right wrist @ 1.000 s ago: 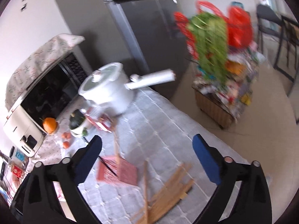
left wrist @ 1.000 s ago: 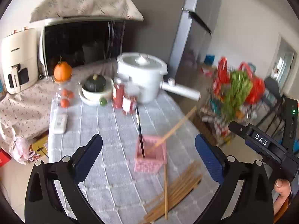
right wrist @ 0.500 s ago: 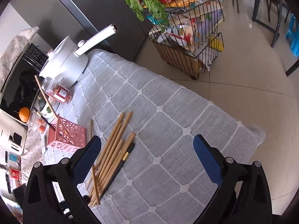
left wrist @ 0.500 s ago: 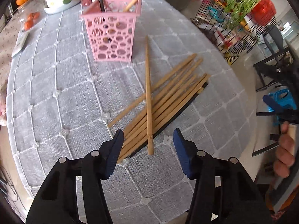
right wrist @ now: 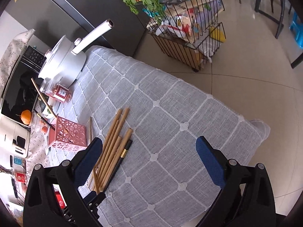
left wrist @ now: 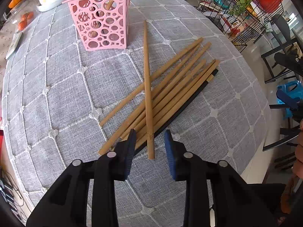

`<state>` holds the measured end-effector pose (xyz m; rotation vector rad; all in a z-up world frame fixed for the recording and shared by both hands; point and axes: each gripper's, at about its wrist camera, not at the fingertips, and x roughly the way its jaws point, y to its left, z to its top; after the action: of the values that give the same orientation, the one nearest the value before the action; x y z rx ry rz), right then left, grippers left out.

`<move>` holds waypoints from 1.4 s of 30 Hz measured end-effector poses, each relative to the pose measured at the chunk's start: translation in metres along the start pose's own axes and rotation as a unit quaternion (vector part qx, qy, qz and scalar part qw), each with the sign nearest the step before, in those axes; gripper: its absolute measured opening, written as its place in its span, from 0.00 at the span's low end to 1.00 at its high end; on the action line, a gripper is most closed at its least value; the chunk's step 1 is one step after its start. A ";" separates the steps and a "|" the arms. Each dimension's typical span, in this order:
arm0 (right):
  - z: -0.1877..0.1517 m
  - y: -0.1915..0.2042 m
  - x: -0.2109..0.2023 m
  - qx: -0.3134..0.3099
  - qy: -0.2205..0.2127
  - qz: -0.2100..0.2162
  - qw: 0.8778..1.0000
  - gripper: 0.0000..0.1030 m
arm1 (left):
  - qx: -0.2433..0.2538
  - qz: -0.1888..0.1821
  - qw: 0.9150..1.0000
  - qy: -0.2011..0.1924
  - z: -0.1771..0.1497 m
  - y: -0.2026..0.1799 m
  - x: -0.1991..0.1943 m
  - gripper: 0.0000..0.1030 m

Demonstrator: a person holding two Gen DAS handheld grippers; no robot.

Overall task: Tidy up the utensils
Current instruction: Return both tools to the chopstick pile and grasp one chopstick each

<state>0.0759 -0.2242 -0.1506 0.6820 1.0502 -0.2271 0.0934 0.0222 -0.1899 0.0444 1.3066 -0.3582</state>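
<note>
On the grey quilted tablecloth (left wrist: 62, 87) a heap of chopsticks (left wrist: 176, 87) lies beside the pink holder (left wrist: 102, 19), which already has two sticks in it. One chopstick (left wrist: 147, 94) lies across the heap. The left gripper (left wrist: 149, 143) has just been closing; its narrow jaws straddle this stick's near end, pads not yet touching. The right gripper (right wrist: 149, 157) hangs wide and empty, right of the heap.

Pink perforated basket (left wrist: 103, 21), tan chopsticks (left wrist: 170, 87), grey checked cloth (left wrist: 62, 87)

No legible text anywhere.
</note>
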 end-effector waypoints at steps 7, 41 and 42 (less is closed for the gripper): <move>-0.001 -0.006 0.013 0.026 0.030 0.003 0.999 0.93 | 0.072 -0.003 0.997 -0.026 -0.009 -0.022 -0.015 0.06; -0.002 0.036 0.070 0.071 0.069 0.024 0.995 0.08 | 0.062 -0.108 0.937 -0.328 -0.077 0.027 -0.251 0.06; -0.003 0.037 0.060 0.062 0.061 0.029 0.996 0.08 | 0.058 -0.109 0.935 -0.331 -0.077 0.028 -0.253 0.06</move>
<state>0.1208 -0.1852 -0.1878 0.8463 1.1381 -0.2037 -0.0253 0.1258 0.0247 -0.1163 0.6189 -0.5804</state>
